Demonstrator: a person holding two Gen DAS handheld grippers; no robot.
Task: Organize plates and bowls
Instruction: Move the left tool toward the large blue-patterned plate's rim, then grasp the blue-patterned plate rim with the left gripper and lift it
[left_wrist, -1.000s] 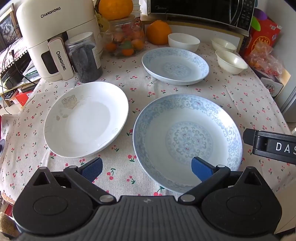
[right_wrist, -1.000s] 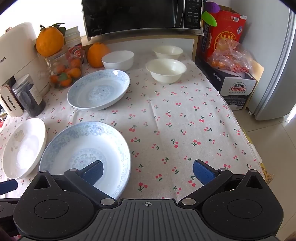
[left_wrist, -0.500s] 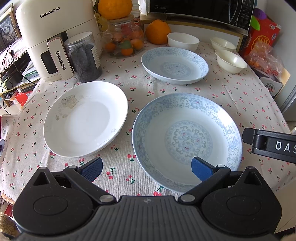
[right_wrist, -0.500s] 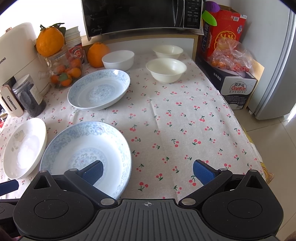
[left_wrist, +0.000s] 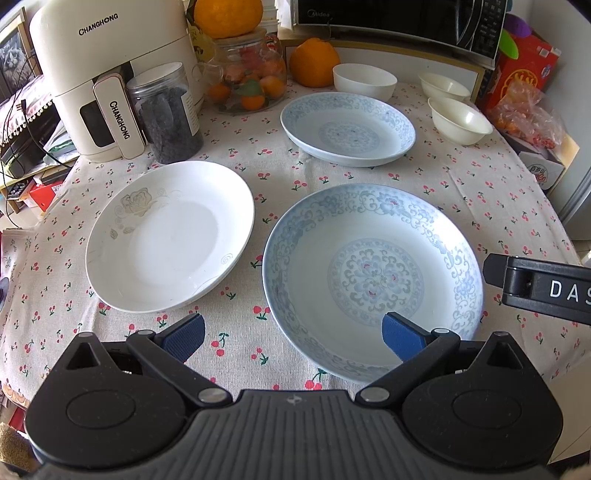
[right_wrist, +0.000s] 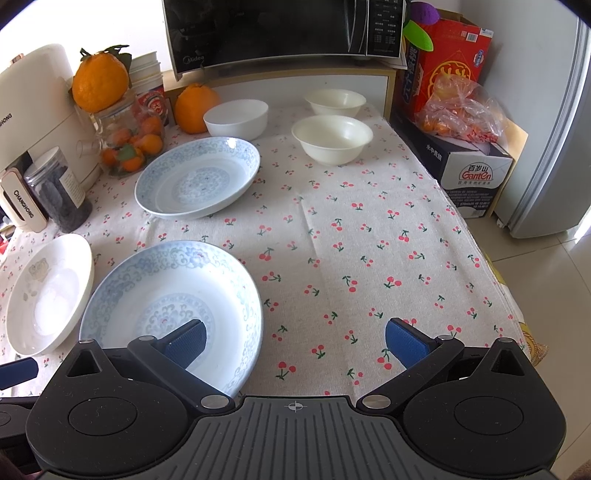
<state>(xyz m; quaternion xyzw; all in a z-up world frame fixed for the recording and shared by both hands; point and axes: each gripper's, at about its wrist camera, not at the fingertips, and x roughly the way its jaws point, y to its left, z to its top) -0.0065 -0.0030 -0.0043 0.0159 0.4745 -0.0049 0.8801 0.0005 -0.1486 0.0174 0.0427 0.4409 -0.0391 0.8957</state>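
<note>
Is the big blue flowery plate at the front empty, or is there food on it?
Empty. The near blue plate shows its whole flower pattern, with nothing lying on it.

CHANGHONG on air fryer (left_wrist: 110, 74), Midea on microwave (right_wrist: 280, 29) (Ganten on box (right_wrist: 474, 173))

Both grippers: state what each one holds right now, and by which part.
Nothing is held. The left gripper and the right gripper are both open, hovering over the near blue-patterned plate and the cherry-print tablecloth without gripping anything.
</note>
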